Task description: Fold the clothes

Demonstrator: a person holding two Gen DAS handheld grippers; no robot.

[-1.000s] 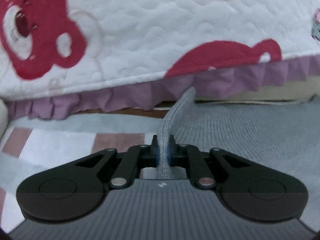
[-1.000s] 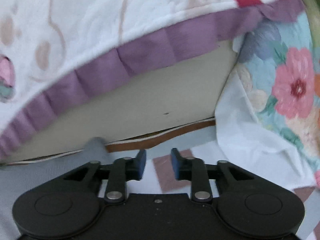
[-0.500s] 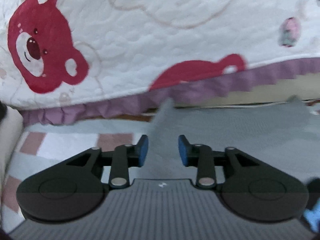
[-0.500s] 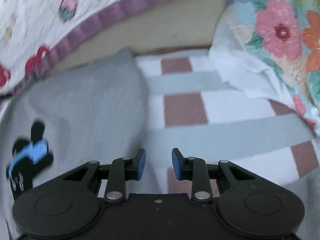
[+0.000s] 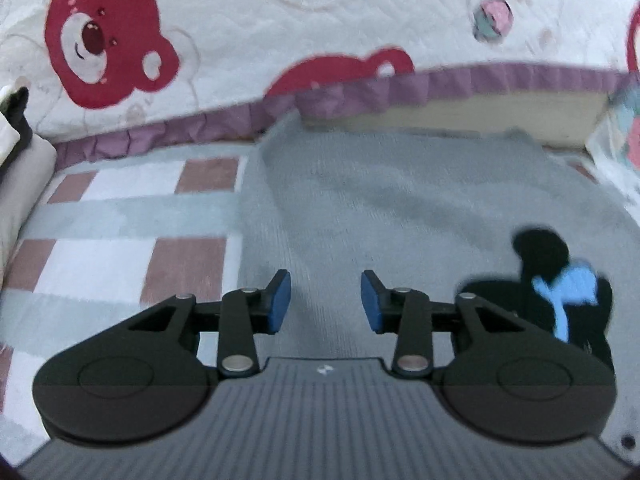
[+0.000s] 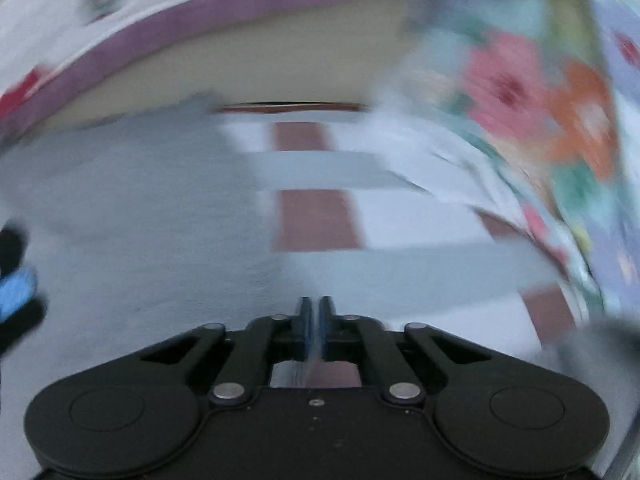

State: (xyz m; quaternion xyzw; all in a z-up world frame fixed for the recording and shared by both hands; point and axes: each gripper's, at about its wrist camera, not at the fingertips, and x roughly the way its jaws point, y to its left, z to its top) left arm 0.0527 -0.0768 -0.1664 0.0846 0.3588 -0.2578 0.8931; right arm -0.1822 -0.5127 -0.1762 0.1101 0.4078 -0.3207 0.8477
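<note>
A grey knit garment (image 5: 400, 200) lies spread flat on a checked sheet (image 5: 100, 264). My left gripper (image 5: 326, 306) hovers over its near left part, open, with nothing between the blue pads. At the right of the left wrist view my right gripper (image 5: 560, 296) rests on the garment, blurred. In the right wrist view the right gripper (image 6: 316, 320) is shut at the garment's (image 6: 140, 220) right edge, a thin pale sliver of cloth between its pads. The left gripper (image 6: 16, 292) shows at the left rim.
A white quilt with red bears (image 5: 280, 20) and a purple frill hangs along the far side. Below it runs a beige panel (image 6: 240, 64). Floral fabric (image 6: 540, 100) is piled at the right and a pale cushion (image 5: 20, 176) at the left.
The left gripper let go of the pinched grey fold, opened and drew back over the garment. The right gripper swung left to the garment's edge and shut.
</note>
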